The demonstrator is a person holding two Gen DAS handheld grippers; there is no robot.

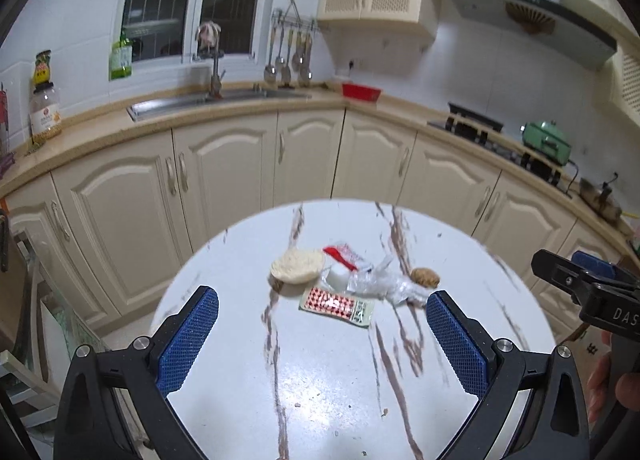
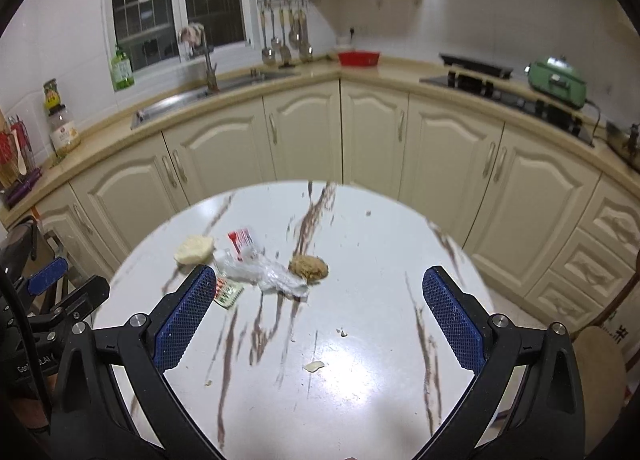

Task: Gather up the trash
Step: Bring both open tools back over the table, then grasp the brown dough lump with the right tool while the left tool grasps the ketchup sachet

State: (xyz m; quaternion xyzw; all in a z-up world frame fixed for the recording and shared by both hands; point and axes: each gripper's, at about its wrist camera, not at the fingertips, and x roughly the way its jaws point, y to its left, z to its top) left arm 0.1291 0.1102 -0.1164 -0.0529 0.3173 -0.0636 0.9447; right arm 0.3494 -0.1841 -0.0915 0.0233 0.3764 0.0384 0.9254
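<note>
- Two grippers are in your hands: your left gripper point(image 1: 322, 324) and your right gripper point(image 2: 320, 300), each with two blue-padded fingers spread wide and nothing between them.
- One round white table point(image 1: 320, 380) with dark reddish veins lies under both grippers, and all the trash sits on it toward its far side.
- Five larger pieces of trash make one loose cluster: one pale round flat bun point(image 1: 297, 266), one red-and-white torn wrapper point(image 1: 340, 254), one crumpled clear plastic wrap point(image 1: 384, 284), one brown crumbly lump point(image 1: 426, 276) and one flat red-checked sachet point(image 1: 338, 306).
- From your left wrist view, the sachet lies nearest you, just in front of the bun and the plastic wrap; the brown lump sits at the right end, touching the plastic wrap.
- From your right wrist view, the cluster lies left of centre, and your left finger point(image 2: 184, 320) covers part of the sachet point(image 2: 228, 292).
- Several small crumbs point(image 2: 314, 367) are scattered on the near half of the table, apart from the cluster; I count at least three there.
- One cream run of kitchen cabinets point(image 2: 376, 132) curves behind the table, with one sink point(image 2: 200, 94) and one red basin point(image 2: 359, 58) on the counter.
</note>
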